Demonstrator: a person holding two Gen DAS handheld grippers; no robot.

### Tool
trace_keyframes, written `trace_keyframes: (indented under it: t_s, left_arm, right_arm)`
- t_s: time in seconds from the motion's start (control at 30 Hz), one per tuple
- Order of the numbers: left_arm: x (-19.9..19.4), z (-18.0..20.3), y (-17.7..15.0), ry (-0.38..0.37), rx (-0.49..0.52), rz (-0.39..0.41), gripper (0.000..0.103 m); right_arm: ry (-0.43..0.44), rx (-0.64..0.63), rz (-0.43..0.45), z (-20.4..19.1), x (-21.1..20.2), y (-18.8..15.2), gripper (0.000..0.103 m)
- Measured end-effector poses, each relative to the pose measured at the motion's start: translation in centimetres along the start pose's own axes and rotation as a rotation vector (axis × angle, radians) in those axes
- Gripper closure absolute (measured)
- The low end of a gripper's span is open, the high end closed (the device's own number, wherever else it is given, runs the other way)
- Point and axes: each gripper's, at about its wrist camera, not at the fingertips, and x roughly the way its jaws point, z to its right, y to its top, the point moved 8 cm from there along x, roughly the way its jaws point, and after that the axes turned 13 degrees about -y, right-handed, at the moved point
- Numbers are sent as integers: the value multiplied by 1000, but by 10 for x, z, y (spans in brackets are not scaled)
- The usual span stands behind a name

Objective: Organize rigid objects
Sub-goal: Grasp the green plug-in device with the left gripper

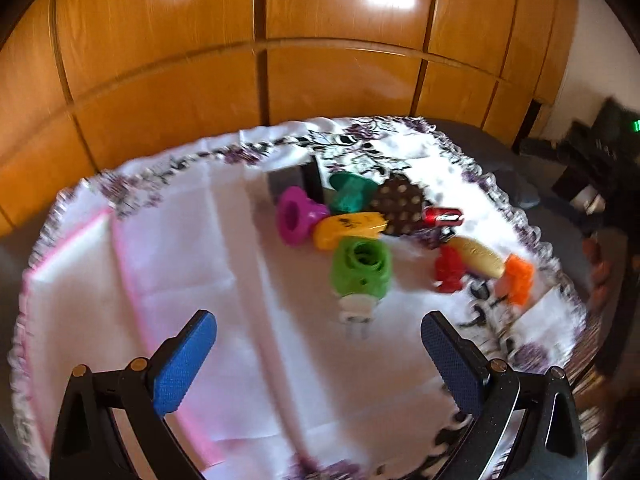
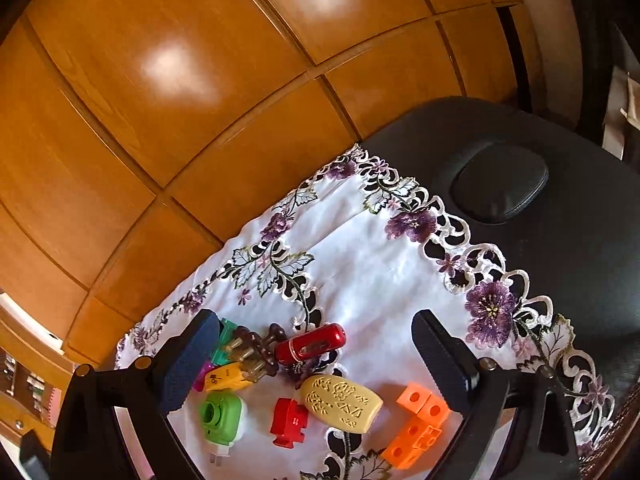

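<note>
Cluster of small rigid objs sits on white embroidered cloth (image 2: 360,256), toward its far-right part in left view; green plug-in piece (image 1: 361,270) nearest left gripper (image 1: 318,356), yellow one (image 1: 349,229) & magenta ring piece (image 1: 297,216) just behind; red block (image 2: 289,422), beige carved piece (image 2: 341,402), orange blocks (image 2: 418,420) lie betw right gripper (image 2: 316,364) fingers' view; both grippers spread wide, holding nothing; wood cabinet (image 1: 256,60) behind.
</note>
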Motion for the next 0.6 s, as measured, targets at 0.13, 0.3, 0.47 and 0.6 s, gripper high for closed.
trace_keyframes:
  t_s: [0.13, 0.3, 0.47, 0.6]
  left_arm:
    - [20, 8, 5, -92, -29, -33, 0]
    - [45, 9, 8, -122, -47, -69, 0]
    - [72, 8, 16, -88, -4, -87, 0]
    - [99, 6, 18, -44, 23, -161, 0]
  right_arm:
    - [24, 16, -12, 0, 1, 0, 4]
    - [46, 26, -19, -1, 1, 0, 4]
    - [70, 27, -35, -3, 3, -2, 4]
    - [87, 29, -43, -5, 3, -3, 4]
